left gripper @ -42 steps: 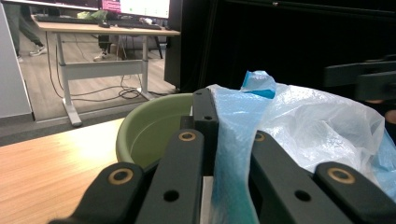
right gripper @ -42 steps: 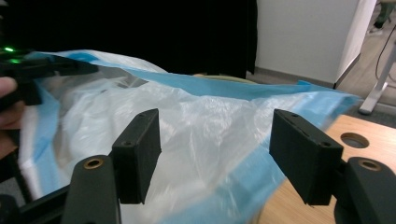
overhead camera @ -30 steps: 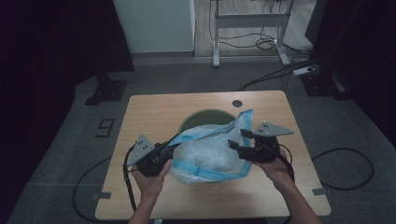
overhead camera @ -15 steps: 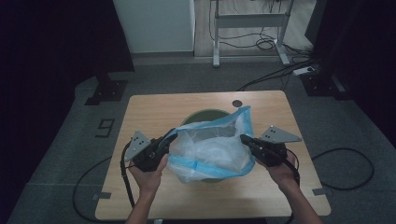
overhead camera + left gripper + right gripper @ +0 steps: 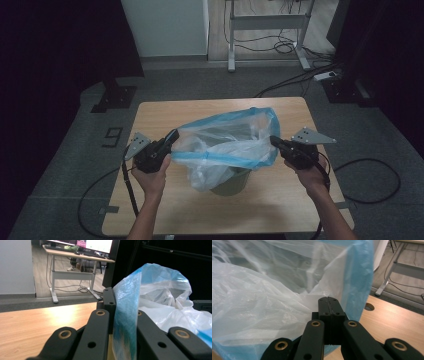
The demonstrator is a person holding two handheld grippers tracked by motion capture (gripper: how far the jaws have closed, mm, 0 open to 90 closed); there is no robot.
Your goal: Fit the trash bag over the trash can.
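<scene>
Pinching the blue rim of a thin plastic bag [image 5: 225, 145] with the left gripper [image 5: 172, 136], jaws pressed together on it, seen up close in the left gripper view [image 5: 120, 297] with the blue strip of the bag [image 5: 125, 322] between them. Pinching the other side of the rim with the right gripper [image 5: 274, 141], jaws now squeezed tight [image 5: 329, 300] against the see-through plastic [image 5: 262, 302]. A second ago, bunched up in a lump on top of the green bin [image 5: 232, 181], with the right jaws partly apart. Now pulled wide, with the hands farther apart and the mouth of the bag stretched open. Hanging over the middle of the table [image 5: 165, 112], right above the bin, with loose plastic drooping toward the near edge. Probably getting ready to fit the bag into the bin. Looks like a good start: open mouth, firm hold on both sides. Hard to tell if the rim is around the bin top yet. Next, most likely, lowering the rim down over the bin's edge.
</scene>
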